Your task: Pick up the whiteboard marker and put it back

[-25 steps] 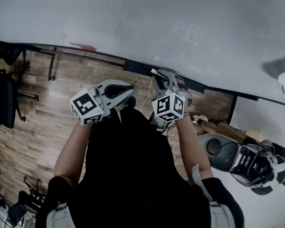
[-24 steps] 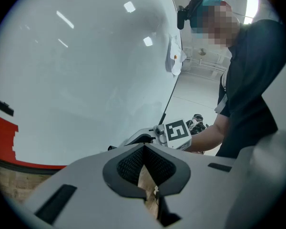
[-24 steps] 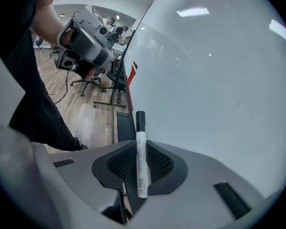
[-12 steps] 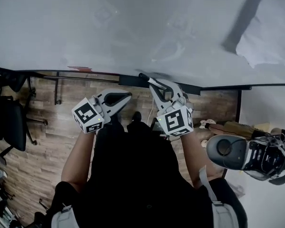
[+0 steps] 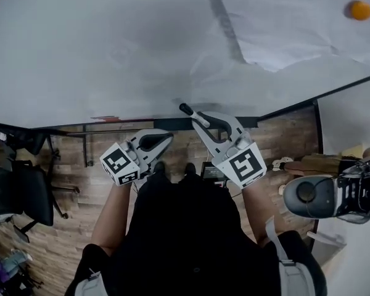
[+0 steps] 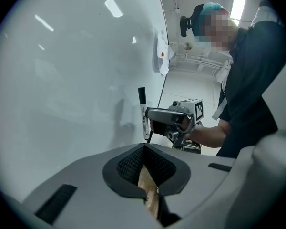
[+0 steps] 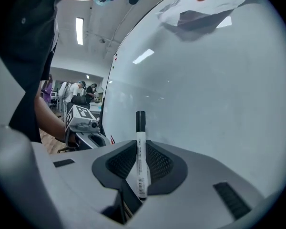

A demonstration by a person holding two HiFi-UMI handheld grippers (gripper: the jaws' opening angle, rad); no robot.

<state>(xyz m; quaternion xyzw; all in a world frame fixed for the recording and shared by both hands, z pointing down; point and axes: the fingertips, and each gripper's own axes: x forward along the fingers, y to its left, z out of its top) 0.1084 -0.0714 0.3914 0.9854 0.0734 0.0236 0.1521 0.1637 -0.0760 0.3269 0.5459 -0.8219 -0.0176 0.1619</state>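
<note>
A whiteboard marker, white barrel with a black cap, stands upright between the jaws of my right gripper, which is shut on it. In the head view the marker's capped end pokes up from the right gripper, just in front of the whiteboard and above its dark bottom ledge. My left gripper sits beside it at the left, jaws together with nothing in them. From the left gripper view the marker and the right gripper show against the board.
A sheet of paper hangs on the board at the upper right under an orange magnet. A small red item lies on the ledge. A black office chair stands at the left on the wood floor; a black and white shoe shows at the right.
The view has swung up the board, bringing the paper and orange magnet in. Both grippers have come nearer the ledge; the marker stays clamped in the right one.
</note>
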